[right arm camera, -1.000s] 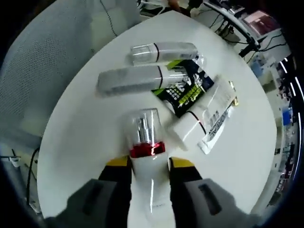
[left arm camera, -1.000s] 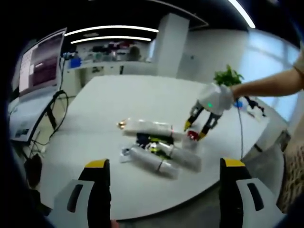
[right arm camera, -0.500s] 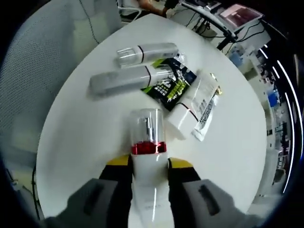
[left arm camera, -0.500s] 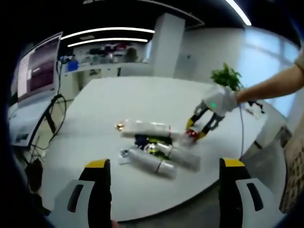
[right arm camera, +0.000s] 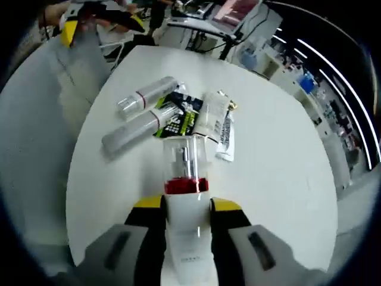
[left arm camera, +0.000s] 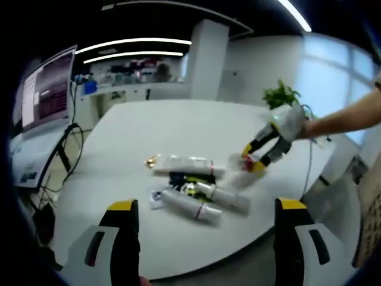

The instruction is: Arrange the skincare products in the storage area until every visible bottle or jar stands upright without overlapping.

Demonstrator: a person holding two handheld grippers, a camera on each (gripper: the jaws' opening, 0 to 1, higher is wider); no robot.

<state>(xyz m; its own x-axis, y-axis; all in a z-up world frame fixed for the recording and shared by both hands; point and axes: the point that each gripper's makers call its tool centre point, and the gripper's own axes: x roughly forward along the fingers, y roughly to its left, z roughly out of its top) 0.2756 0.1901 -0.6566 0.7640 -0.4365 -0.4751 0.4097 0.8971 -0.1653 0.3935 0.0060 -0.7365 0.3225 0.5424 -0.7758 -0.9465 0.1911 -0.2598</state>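
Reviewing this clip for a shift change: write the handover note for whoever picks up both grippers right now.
Right gripper: shut on the red-banded pump bottle, held above the white table.
Left gripper: open, holding nothing, back from the pile.
Things: two clear-capped bottles, a white tube and a dark packet lie clustered on the table, touching or overlapping.
Done: one bottle picked from the pile.
Left: stand the pump bottle upright on a bare spot, then separate the rest and stand the bottles up.

I count one pump bottle [right arm camera: 186, 179] between my jaws, three tubes [right arm camera: 141, 95] [right arm camera: 132, 130] [right arm camera: 212, 114], perhaps two sachets [right arm camera: 182, 117] [right arm camera: 226, 138].
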